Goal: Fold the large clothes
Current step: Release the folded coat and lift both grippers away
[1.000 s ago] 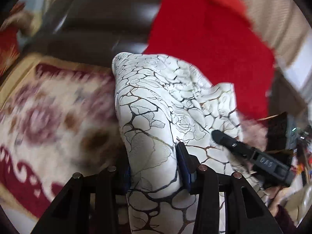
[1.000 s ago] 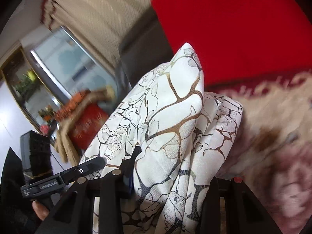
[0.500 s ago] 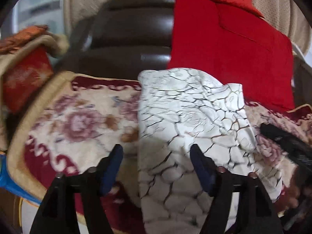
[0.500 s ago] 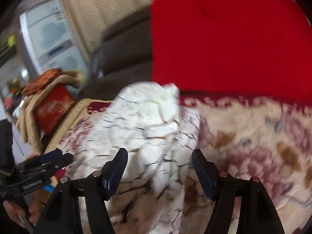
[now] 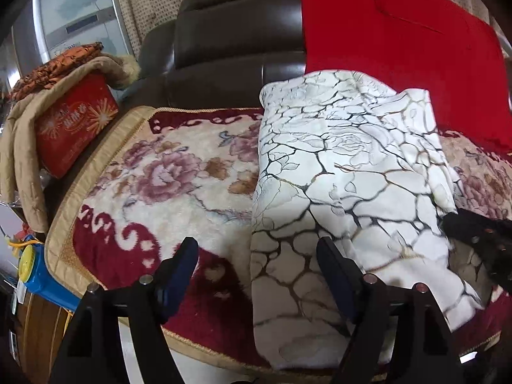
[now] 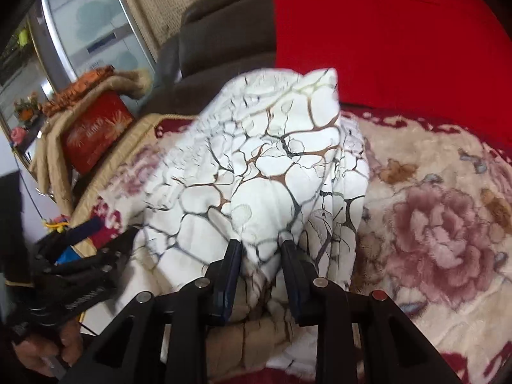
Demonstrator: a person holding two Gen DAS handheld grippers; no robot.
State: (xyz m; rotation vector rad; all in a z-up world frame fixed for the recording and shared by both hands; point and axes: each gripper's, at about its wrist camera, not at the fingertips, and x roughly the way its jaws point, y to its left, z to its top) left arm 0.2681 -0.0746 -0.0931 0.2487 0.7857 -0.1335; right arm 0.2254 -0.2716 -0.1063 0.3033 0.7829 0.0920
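Observation:
A white garment point(image 5: 345, 172) with a dark crackle and rose print lies folded in a long bundle on the floral sofa cover point(image 5: 166, 172). My left gripper point(image 5: 256, 252) is open, its jaws wide apart over the bundle's near left edge, holding nothing. In the right wrist view the same garment point(image 6: 265, 166) lies in front, and my right gripper point(image 6: 260, 246) is shut on a fold of it at the near end. The left gripper point(image 6: 86, 249) also shows at the left of the right wrist view, and the right gripper's fingers point(image 5: 480, 236) show at the right of the left wrist view.
A red blanket point(image 5: 400, 41) hangs over the dark leather sofa back point(image 5: 230, 41). A red box point(image 5: 73, 121) under tan quilts sits at the left armrest. A blue and yellow toy point(image 5: 35, 275) is below the sofa's left edge.
Both grippers let go of the raised garment and it dropped onto the sofa. The left gripper pulled back and stays open. The right gripper opened, then closed again on a fold.

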